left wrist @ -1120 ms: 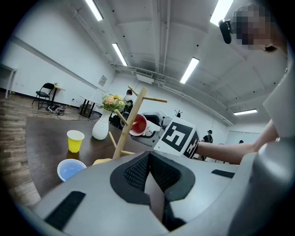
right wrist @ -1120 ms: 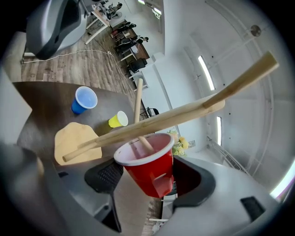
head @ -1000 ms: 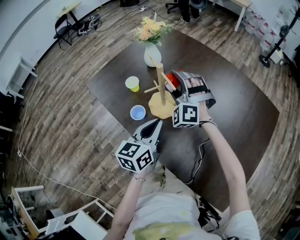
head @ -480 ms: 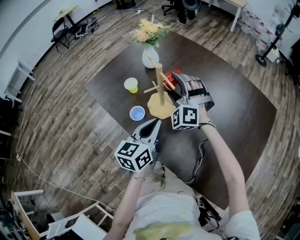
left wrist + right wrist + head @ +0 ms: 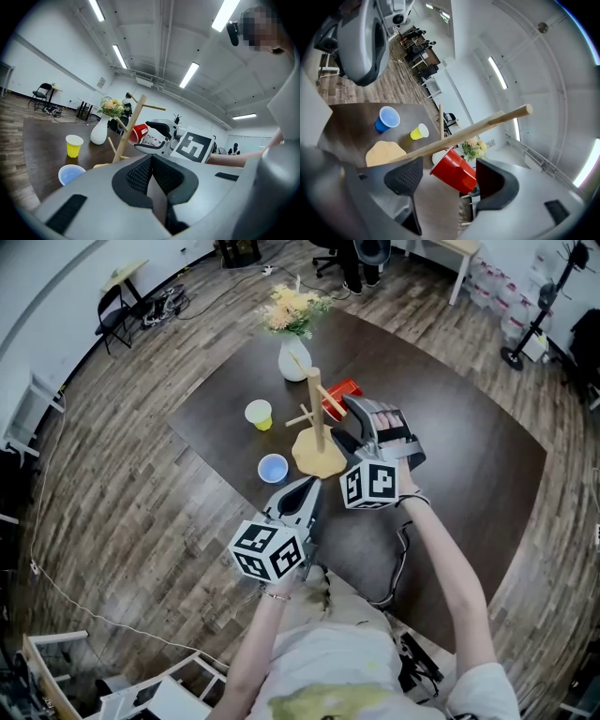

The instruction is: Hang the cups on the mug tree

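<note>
The wooden mug tree [image 5: 317, 413] stands mid-table. A red cup [image 5: 344, 391] sits tilted on one of its pegs, mouth toward the post. My right gripper [image 5: 345, 421] is open just right of the tree. Its jaws have just been opening, and in the right gripper view the red cup [image 5: 455, 171] lies between the pads with a gap on each side. A yellow cup [image 5: 259, 413] and a blue cup [image 5: 273, 468] stand upright left of the tree. My left gripper [image 5: 312, 487] is shut and empty near the table's front edge, pointing at the tree's base.
A white vase [image 5: 293, 360] of flowers stands just behind the tree. The dark table's front edge [image 5: 234, 474] runs close to the blue cup. A black cable [image 5: 405, 549] lies on the table under my right arm. Chairs and shelving stand far off on the wooden floor.
The right gripper has let go of the red cup and drawn back a little from the tree. The cup stays on its peg and shows more. The left gripper has not moved.
</note>
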The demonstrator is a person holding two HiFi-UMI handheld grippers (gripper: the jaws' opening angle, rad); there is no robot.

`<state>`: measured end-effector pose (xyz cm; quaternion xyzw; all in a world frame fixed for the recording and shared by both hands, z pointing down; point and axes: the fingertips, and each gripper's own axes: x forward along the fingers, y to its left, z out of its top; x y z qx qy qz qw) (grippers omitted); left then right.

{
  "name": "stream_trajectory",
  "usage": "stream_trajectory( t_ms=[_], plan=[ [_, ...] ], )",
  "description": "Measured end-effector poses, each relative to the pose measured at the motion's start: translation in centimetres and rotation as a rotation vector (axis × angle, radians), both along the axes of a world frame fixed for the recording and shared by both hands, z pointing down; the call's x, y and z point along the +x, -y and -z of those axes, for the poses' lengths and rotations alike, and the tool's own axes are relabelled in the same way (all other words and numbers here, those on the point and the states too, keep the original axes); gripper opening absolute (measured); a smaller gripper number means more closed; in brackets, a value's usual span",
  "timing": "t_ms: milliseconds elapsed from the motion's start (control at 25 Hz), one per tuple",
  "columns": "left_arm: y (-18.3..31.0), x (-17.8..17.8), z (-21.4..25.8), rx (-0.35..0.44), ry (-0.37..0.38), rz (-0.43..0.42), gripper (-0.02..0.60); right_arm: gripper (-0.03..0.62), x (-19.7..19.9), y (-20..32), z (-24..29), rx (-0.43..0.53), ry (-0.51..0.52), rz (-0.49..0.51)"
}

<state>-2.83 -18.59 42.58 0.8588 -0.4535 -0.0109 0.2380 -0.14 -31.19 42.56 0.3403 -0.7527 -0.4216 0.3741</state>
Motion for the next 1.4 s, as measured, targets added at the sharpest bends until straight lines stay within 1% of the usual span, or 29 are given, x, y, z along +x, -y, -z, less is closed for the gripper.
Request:
stream_trajectory(
  t_ms=[80,120,200,240,320,400,560,720,840,920,1000,1240,1400],
  plan=[
    [-0.1,-0.1,0.0,0.004,-0.002,-0.003,0.023,0.356,0.0,-0.5,0.1,-0.006,0.019,-0.005],
    [-0.2,-0.2,0.1,0.006,-0.001,-0.005,0.023,0.342,0.1,-0.8,0.1,-0.01,0.027,-0.013],
    [-0.4,-0.3,0.2,0.01,0.003,-0.011,0.023,0.233,0.4,-1.2,0.0,-0.018,0.04,-0.038],
    [-0.5,-0.4,0.3,0.013,0.005,-0.014,0.023,0.198,0.5,-1.5,0.0,-0.027,0.05,-0.049],
    [-0.7,-0.8,0.3,0.016,0.009,-0.015,0.023,0.173,0.8,-2.0,-0.3,-0.055,0.075,-0.066],
    [-1.0,-1.3,0.3,0.017,0.017,-0.011,0.023,0.132,0.9,-2.5,-0.6,-0.079,0.096,-0.081],
    [-1.7,-2.6,0.1,0.019,0.045,0.002,0.023,0.075,1.2,-3.4,-1.1,-0.13,0.158,-0.118],
    [-2.5,-4.2,-0.5,0.019,0.077,0.024,0.023,0.046,1.0,-4.5,-1.5,-0.186,0.247,-0.143],
    [-3.0,-5.7,-1.0,0.012,0.085,0.049,0.023,0.034,0.2,-5.5,-2.1,-0.265,0.312,-0.139],
    [-3.2,-6.7,-1.3,0.009,0.089,0.07,0.023,0.029,-0.6,-6.2,-2.5,-0.33,0.354,-0.125],
    [-3.3,-7.6,-1.5,0.005,0.095,0.092,0.023,0.026,-1.5,-6.7,-2.7,-0.375,0.387,-0.105],
    [-3.4,-10.0,-1.8,-0.004,0.108,0.168,0.023,0.025,-4.3,-8.4,-3.8,-0.543,0.513,-0.023],
    [-3.8,-11.1,-2.1,-0.016,0.105,0.222,0.023,0.025,-5.7,-9.5,-5.3,-0.647,0.567,0.006]
  ],
)
